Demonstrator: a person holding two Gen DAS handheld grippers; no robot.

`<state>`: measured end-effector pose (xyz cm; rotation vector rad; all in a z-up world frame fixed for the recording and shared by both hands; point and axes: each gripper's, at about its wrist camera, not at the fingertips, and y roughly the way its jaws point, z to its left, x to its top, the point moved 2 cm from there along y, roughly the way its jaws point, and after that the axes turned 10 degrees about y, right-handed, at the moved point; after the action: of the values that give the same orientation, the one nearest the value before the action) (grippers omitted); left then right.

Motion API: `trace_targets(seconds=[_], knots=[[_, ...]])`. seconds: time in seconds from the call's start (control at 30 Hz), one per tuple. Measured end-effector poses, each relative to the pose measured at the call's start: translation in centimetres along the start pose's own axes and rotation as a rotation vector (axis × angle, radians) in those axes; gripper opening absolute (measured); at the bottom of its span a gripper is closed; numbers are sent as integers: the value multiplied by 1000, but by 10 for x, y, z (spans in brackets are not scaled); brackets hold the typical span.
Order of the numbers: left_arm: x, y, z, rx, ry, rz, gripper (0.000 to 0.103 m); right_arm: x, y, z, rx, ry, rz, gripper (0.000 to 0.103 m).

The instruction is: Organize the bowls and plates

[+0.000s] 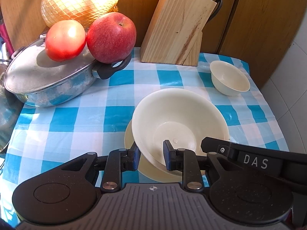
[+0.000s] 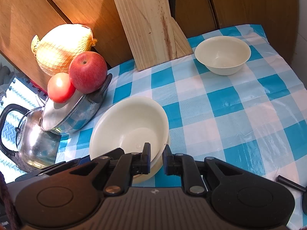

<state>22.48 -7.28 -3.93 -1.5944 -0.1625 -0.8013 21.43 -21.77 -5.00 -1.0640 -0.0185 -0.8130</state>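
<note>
A large cream bowl point(image 1: 178, 118) sits tilted on a cream plate point(image 1: 130, 134) on the checked cloth. My left gripper point(image 1: 150, 155) straddles the bowl's near rim, jaws slightly apart, one pad inside and one outside. My right gripper point(image 2: 155, 158) straddles the right rim of the same bowl point(image 2: 128, 126), with the plate point(image 2: 149, 174) just under it. Its body shows in the left wrist view point(image 1: 249, 153). A small cream bowl point(image 1: 229, 78) stands empty at the far right; it also shows in the right wrist view point(image 2: 222, 54).
A lidded steel pan point(image 1: 48, 80) carries a tomato point(image 1: 65, 40) and an apple point(image 1: 111, 36) at the left, with netted onions point(image 1: 76, 0) behind. A wooden knife block point(image 1: 178, 25) stands at the back. A steel kettle point(image 2: 28, 138) stands left of the pan. The table edge drops off right.
</note>
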Motion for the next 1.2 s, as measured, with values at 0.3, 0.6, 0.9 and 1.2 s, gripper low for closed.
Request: trace_targets(seconds=[0.3,0.6,0.9,1.2], knots=[[0,3,1,0,-1,10,32,-1,3,0,-6,3,5,13],[-2,9,2,10,6,26,33,-4,8,0,-27,-10,0,14],[0,4,7,20,-2,13,33,-3,3,-3,-36,-14,-14,14],[1,3,11,29,-15,9,35,-2,1,-6,-35,-7,-17,14]])
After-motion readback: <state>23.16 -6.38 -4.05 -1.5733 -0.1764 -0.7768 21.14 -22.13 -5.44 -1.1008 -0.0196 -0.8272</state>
